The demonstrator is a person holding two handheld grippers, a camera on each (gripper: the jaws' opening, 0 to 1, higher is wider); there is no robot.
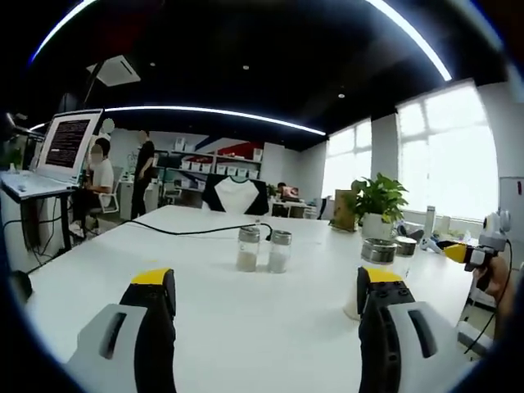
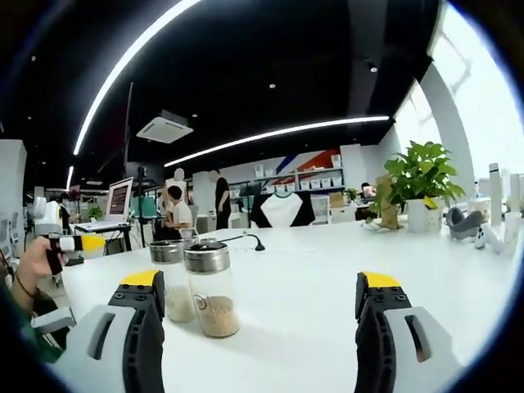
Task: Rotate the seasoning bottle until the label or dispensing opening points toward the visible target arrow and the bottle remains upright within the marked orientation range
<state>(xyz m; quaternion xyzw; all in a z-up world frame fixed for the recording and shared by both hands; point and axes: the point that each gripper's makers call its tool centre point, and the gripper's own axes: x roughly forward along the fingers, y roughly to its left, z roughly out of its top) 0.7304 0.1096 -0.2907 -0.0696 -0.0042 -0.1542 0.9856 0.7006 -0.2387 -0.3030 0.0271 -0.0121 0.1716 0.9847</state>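
Just bottle [image 2: 210, 288] beside (untouched) left fingers [image 2: 144, 315]

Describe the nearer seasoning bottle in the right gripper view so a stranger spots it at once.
On the white table, just inside the right claw's left finger, two glass shakers stand together. It is the front one, silver-capped, holding tan granules; its neighbour behind holds paler contents.

Open office: long white rectangular table [image 1: 246, 311]; beyond it, white wall shelving [image 1: 214, 166]; right of the table, bright tall windows [image 1: 446, 155]; overhead, black ceiling with curved white light strips [image 2: 278, 132].
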